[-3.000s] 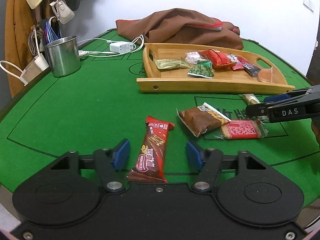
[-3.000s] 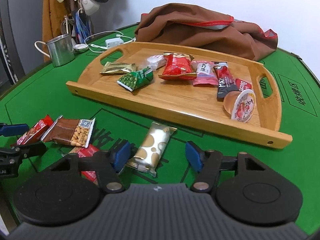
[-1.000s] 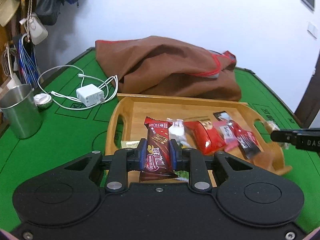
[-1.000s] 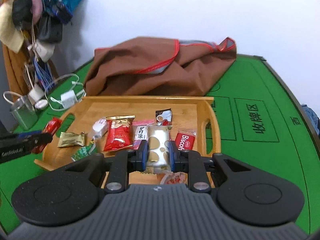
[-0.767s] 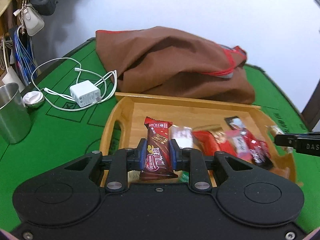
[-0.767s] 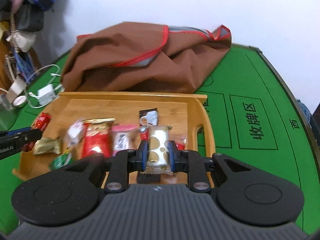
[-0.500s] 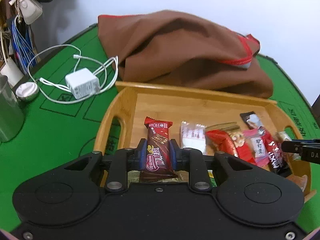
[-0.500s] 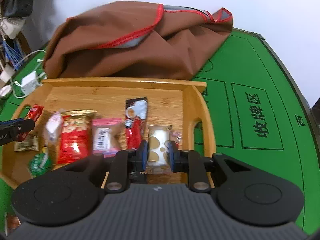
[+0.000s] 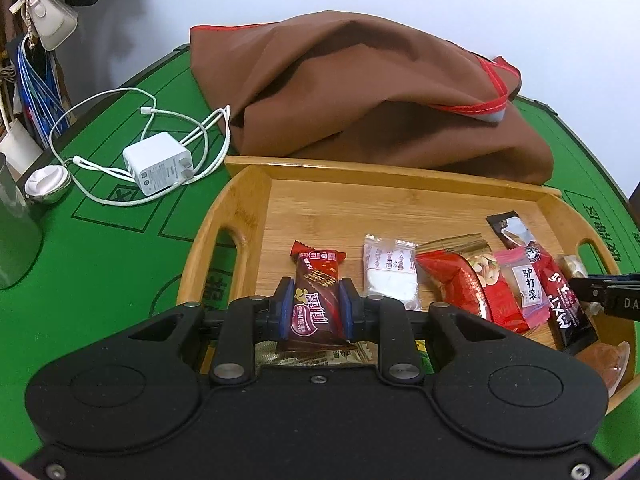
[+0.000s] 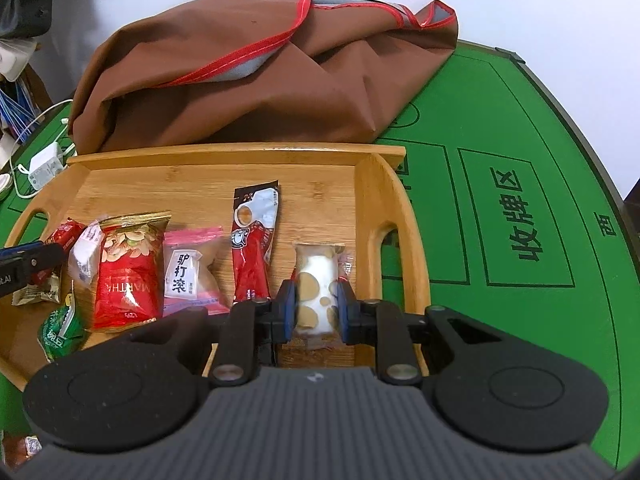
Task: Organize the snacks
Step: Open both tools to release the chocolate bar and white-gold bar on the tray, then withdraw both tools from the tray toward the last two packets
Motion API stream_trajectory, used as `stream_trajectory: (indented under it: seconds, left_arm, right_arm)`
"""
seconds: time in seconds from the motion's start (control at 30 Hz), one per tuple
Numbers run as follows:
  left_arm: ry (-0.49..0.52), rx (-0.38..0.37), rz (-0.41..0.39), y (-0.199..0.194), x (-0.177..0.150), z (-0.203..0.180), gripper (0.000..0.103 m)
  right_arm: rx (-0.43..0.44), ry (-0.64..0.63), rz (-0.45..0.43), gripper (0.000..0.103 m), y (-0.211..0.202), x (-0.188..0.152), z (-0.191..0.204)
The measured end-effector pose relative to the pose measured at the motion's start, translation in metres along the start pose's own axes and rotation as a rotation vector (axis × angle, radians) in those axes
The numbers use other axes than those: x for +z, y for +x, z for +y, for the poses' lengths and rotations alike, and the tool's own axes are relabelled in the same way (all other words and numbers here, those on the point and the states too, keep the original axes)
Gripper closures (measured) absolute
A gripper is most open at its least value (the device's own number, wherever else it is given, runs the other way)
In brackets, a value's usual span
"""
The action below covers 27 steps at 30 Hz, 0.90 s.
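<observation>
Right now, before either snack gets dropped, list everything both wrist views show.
wooden tray: 1, tan, on table
chocolate bar: 1, dark red, held over tray's left end
spotted snack: 1, white and gold, held over tray's right end
nut bag: 1, red, in tray
pink packet: 1, in tray
coffee stick: 1, red-black, in tray
green packet: 1, tray's near left
cloth bag: 1, brown, behind tray
charger: 1, white, left of tray
left hand-held gripper: shut on bar
right hand-held gripper: shut on snack
</observation>
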<state>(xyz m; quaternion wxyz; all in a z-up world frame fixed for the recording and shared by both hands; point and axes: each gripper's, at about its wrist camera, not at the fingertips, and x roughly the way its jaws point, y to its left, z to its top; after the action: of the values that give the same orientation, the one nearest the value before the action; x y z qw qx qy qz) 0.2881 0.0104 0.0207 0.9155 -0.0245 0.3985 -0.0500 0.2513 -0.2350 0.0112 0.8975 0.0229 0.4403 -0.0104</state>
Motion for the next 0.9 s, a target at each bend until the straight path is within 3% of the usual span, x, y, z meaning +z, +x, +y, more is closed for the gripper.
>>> stream_trajectory:
  seconds: [0.1, 0.2, 0.27, 0.3, 0.53, 0.7, 0.9]
  left_arm:
    - [0.007, 0.0, -0.001, 0.0, -0.001, -0.001, 0.08]
    - [0.024, 0.01, -0.004, 0.0, -0.003, -0.004, 0.077]
    - [0.028, 0.012, -0.007, -0.001, -0.004, -0.005, 0.074]
    - [0.03, 0.015, -0.01, -0.002, -0.004, -0.005, 0.07]
    - [0.069, 0.042, -0.065, -0.02, -0.01, -0.01, 0.04]
    - [0.121, 0.035, -0.103, -0.043, -0.025, -0.013, 0.022]
    - [0.169, 0.017, -0.132, -0.072, -0.048, -0.016, 0.013]
  right_arm:
    - [0.007, 0.0, -0.007, 0.075, -0.001, -0.001, -0.001]
    - [0.015, 0.006, -0.011, 0.062, -0.001, -0.002, -0.002]
    - [0.021, 0.005, -0.016, 0.061, -0.003, -0.003, -0.003]
    - [0.023, 0.004, -0.019, 0.055, -0.004, -0.004, -0.003]
    - [0.01, -0.055, -0.083, 0.043, -0.022, -0.011, 0.002]
    - [0.059, -0.083, -0.136, 0.034, -0.045, -0.023, 0.004]
    - [0.13, -0.171, -0.199, 0.026, -0.078, -0.049, 0.018]
